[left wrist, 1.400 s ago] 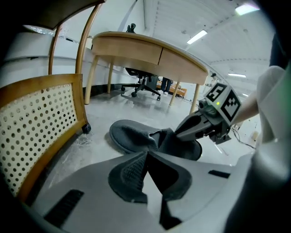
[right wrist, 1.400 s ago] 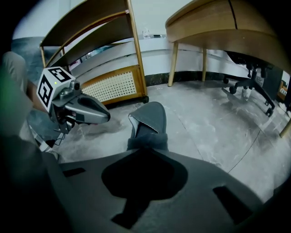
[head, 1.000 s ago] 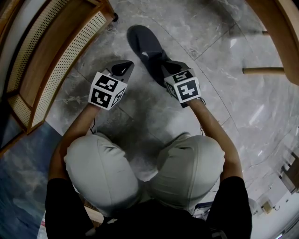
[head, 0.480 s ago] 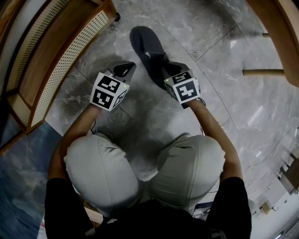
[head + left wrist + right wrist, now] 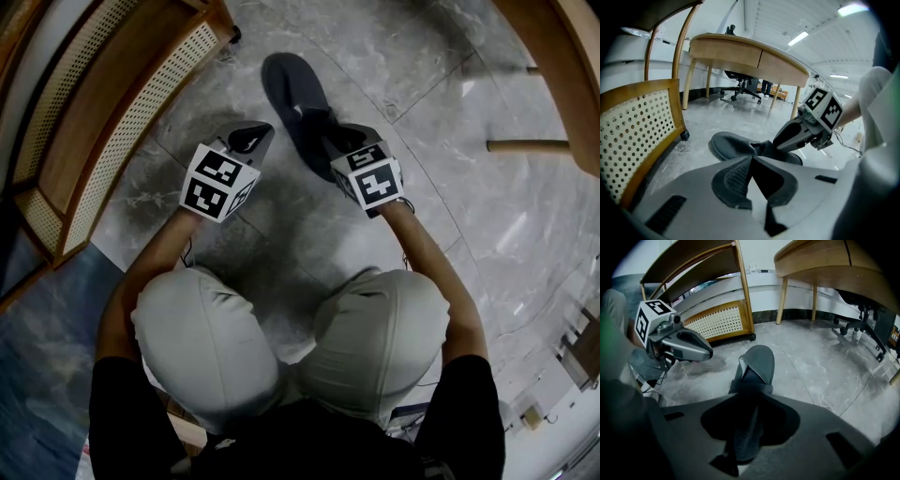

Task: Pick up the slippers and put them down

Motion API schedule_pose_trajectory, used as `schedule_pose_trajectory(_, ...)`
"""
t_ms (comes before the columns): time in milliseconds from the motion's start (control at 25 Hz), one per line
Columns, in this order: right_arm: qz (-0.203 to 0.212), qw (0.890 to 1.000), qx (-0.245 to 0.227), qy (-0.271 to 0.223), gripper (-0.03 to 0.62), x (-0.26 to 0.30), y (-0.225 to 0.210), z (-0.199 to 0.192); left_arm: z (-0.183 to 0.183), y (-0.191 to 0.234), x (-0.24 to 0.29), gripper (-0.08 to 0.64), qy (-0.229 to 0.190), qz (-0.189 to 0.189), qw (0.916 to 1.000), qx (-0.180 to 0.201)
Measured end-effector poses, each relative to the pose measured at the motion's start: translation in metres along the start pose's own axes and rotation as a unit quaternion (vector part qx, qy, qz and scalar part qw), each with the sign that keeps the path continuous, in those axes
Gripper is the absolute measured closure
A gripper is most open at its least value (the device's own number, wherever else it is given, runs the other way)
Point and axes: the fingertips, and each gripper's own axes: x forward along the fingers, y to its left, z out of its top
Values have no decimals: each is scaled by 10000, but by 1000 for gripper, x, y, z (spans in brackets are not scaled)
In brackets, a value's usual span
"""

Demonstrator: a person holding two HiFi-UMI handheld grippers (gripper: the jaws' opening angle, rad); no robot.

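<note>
Slipper (image 5: 292,94) on bare floor (image 5: 450,178), shelf (image 5: 122,108) at left; right hand-held gripper (image 5: 751,401), jaws just opening, heel between (left hand-held gripper (image 5: 751,158) closed, empty).

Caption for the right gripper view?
Right gripper, jaws just opening, straddles the rear edge of the grey slipper on the marble floor; left gripper alongside.
</note>
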Motion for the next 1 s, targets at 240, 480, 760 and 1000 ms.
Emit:
schedule_pose_trajectory(240, 6, 9999, 38, -147, 523, -18, 2, 17, 13, 3, -17, 555, -14, 12, 10000, 22)
schedule_pose_trajectory(480, -16, 9999, 68, -157, 578, -60, 10, 40, 42, -6, -44, 555, 47, 42, 9999, -130)
schedule_pose_trajectory(760, 18, 9999, 132, -87, 594, -137, 27, 81, 101, -30, -95, 555, 105, 90, 9994, -322)
schedule_pose_trajectory(1000, 57, 10000, 59, -5, 594, -222, 46, 125, 174, -43, -168, 555, -126, 424, 9973, -579)
